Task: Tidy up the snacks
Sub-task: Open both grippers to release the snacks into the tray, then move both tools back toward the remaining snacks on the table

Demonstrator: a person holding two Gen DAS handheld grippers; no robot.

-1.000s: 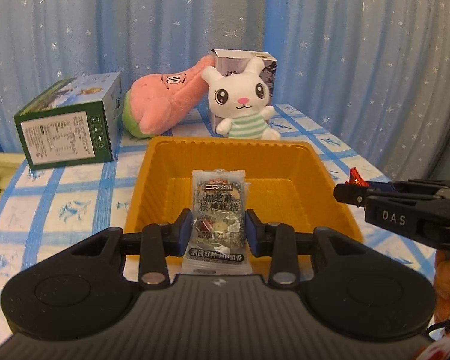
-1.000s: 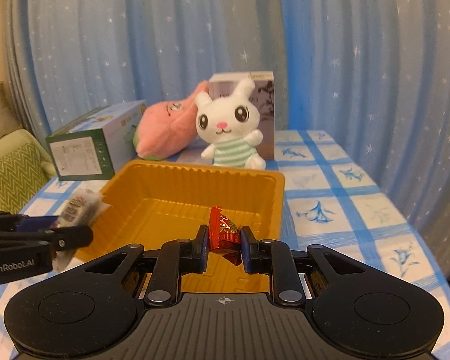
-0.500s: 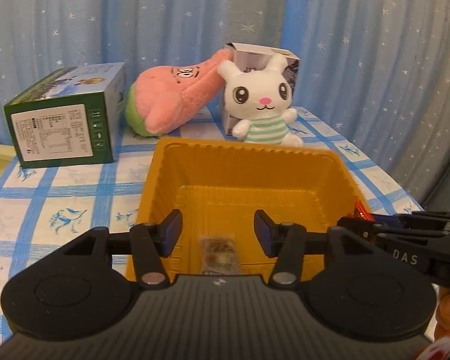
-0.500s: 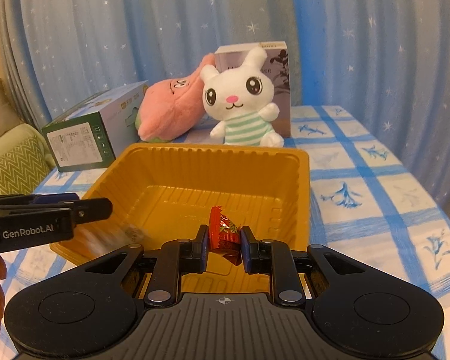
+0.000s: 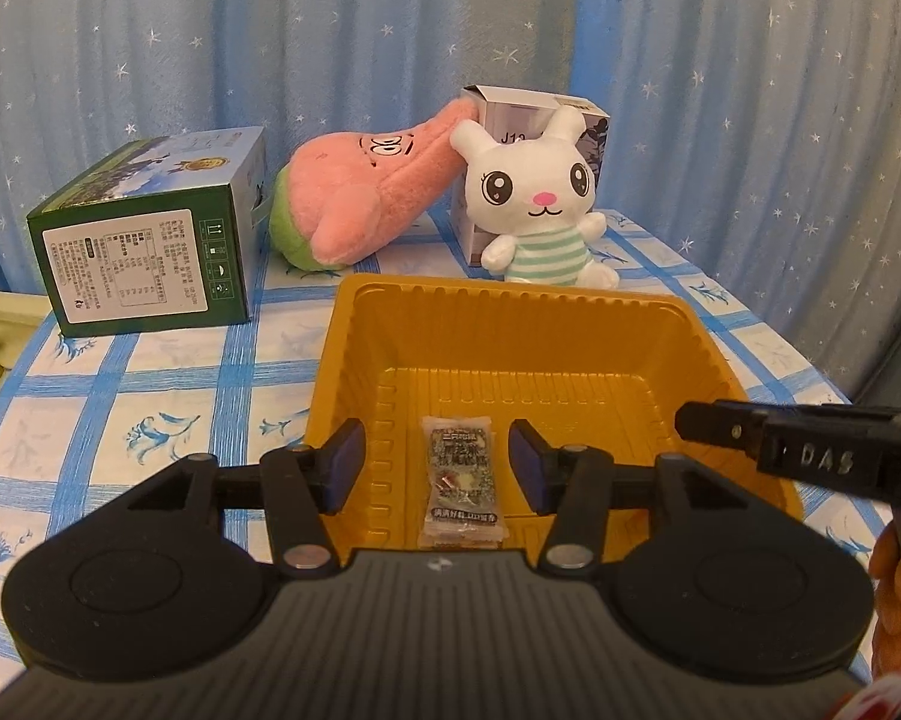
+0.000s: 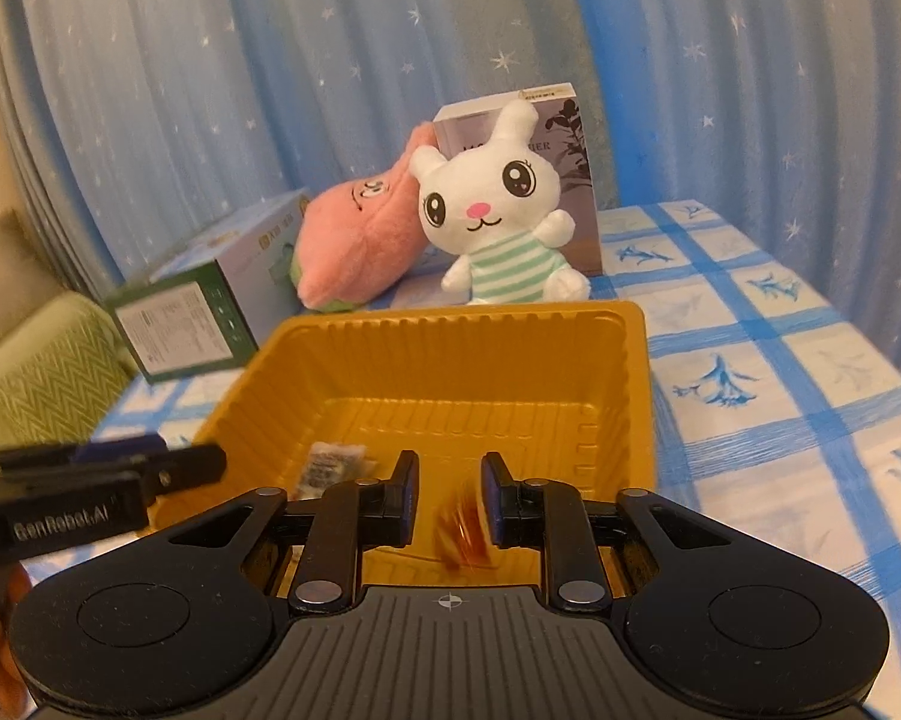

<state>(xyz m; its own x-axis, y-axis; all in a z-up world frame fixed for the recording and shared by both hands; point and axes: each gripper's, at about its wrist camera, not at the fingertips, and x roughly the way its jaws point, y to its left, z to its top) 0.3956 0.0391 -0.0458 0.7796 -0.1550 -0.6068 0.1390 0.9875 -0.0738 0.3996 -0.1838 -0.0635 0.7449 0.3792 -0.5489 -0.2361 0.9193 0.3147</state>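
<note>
Dark snack packet (image 5: pixel 461 483) lying in orange tray (image 5: pixel 510 306); red candy (image 6: pixel 459 525) blurred, apparently dropping in. Left gripper (image 5: pixel 437 465), right gripper (image 6: pixel 449 495) spread, empty. No other snacks visible.

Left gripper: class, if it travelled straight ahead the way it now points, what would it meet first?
Probably the yellow tray: the open left gripper points over the snack packet on the tray floor toward the far wall, though depth is unclear.

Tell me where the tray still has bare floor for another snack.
The orange tray is bare across its far half, toward the white bunny. Its near edge is crowded: the dark snack packet lies near-left, the red candy near-right, blurred, with both open grippers above.
</note>
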